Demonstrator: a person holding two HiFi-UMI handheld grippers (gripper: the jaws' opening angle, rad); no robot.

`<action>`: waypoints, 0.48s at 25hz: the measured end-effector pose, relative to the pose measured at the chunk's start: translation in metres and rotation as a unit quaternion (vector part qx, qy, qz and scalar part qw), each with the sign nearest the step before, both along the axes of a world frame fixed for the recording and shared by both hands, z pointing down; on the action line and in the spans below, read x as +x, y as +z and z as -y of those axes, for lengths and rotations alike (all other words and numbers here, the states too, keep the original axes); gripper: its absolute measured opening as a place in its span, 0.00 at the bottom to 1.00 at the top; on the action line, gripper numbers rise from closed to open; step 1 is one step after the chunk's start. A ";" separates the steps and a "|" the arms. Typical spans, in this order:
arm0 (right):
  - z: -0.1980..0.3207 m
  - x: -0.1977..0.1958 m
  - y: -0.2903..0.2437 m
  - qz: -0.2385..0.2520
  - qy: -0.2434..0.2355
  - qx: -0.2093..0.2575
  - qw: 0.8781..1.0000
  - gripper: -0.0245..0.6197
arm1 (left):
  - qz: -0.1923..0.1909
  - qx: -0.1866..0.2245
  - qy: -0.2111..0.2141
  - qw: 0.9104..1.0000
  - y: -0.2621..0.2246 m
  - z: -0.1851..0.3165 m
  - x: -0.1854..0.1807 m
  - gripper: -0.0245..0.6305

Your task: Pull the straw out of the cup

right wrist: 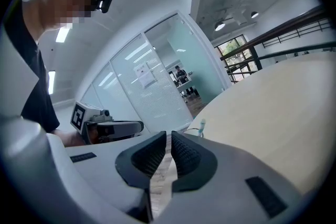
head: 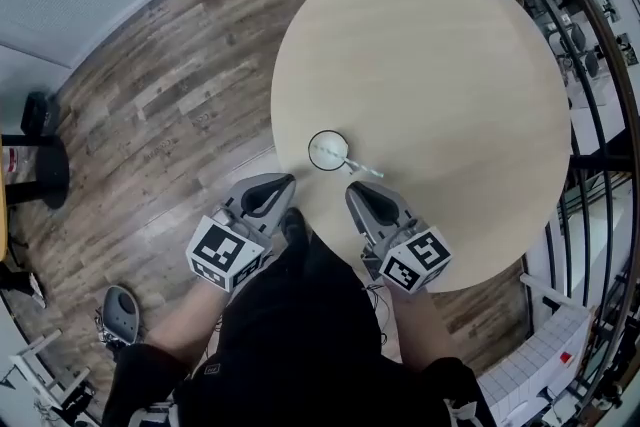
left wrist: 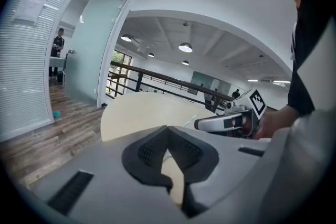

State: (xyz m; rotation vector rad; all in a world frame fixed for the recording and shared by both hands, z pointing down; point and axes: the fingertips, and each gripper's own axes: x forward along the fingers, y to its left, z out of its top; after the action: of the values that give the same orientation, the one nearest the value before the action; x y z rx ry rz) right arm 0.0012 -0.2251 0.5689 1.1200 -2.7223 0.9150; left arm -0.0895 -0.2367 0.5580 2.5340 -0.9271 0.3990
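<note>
black-clad torso (head: 290, 335) fills the bottom centre of the head view, with a forearm out to each side. left claw (head: 285, 182) sits at the near rim of the round pale bench (head: 440, 55), just lower left of the cup (head: 328, 151). right claw (head: 352, 189) is over the bench, just lower right of the cup. neither touches it. clear cup stands near the bench's near edge, seen from above as a ring. straw (head: 361, 168) stands in the cup and leans out over the rim toward lower right, its free end close to the right claw's tip but apart from it. left gripper view: pads meet at the tips, nothing between them. right gripper view: pads drawn together to a hairline slit, empty, with the straw's tip (right wrist: 202, 124) just beyond them. wood-plank floor (head: 170, 85) fills the left of the head view.
</note>
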 end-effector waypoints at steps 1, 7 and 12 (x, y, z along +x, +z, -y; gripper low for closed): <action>0.001 0.003 0.003 0.001 0.005 -0.003 1.000 0.08 | 0.000 -0.002 0.000 1.000 0.003 0.001 0.002 0.05; 0.009 0.014 0.020 0.000 0.029 -0.008 1.000 0.09 | -0.001 -0.008 -0.003 1.000 0.018 0.010 0.008 0.05; 0.016 0.010 0.033 -0.008 0.020 -0.012 1.000 0.26 | -0.001 -0.019 -0.001 1.000 0.025 0.014 0.011 0.05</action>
State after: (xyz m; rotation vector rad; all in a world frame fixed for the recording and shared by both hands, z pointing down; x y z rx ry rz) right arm 0.0110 -0.2407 0.6018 1.1775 -2.6775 0.9383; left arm -0.0788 -0.2505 0.5829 2.4986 -0.9135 0.4078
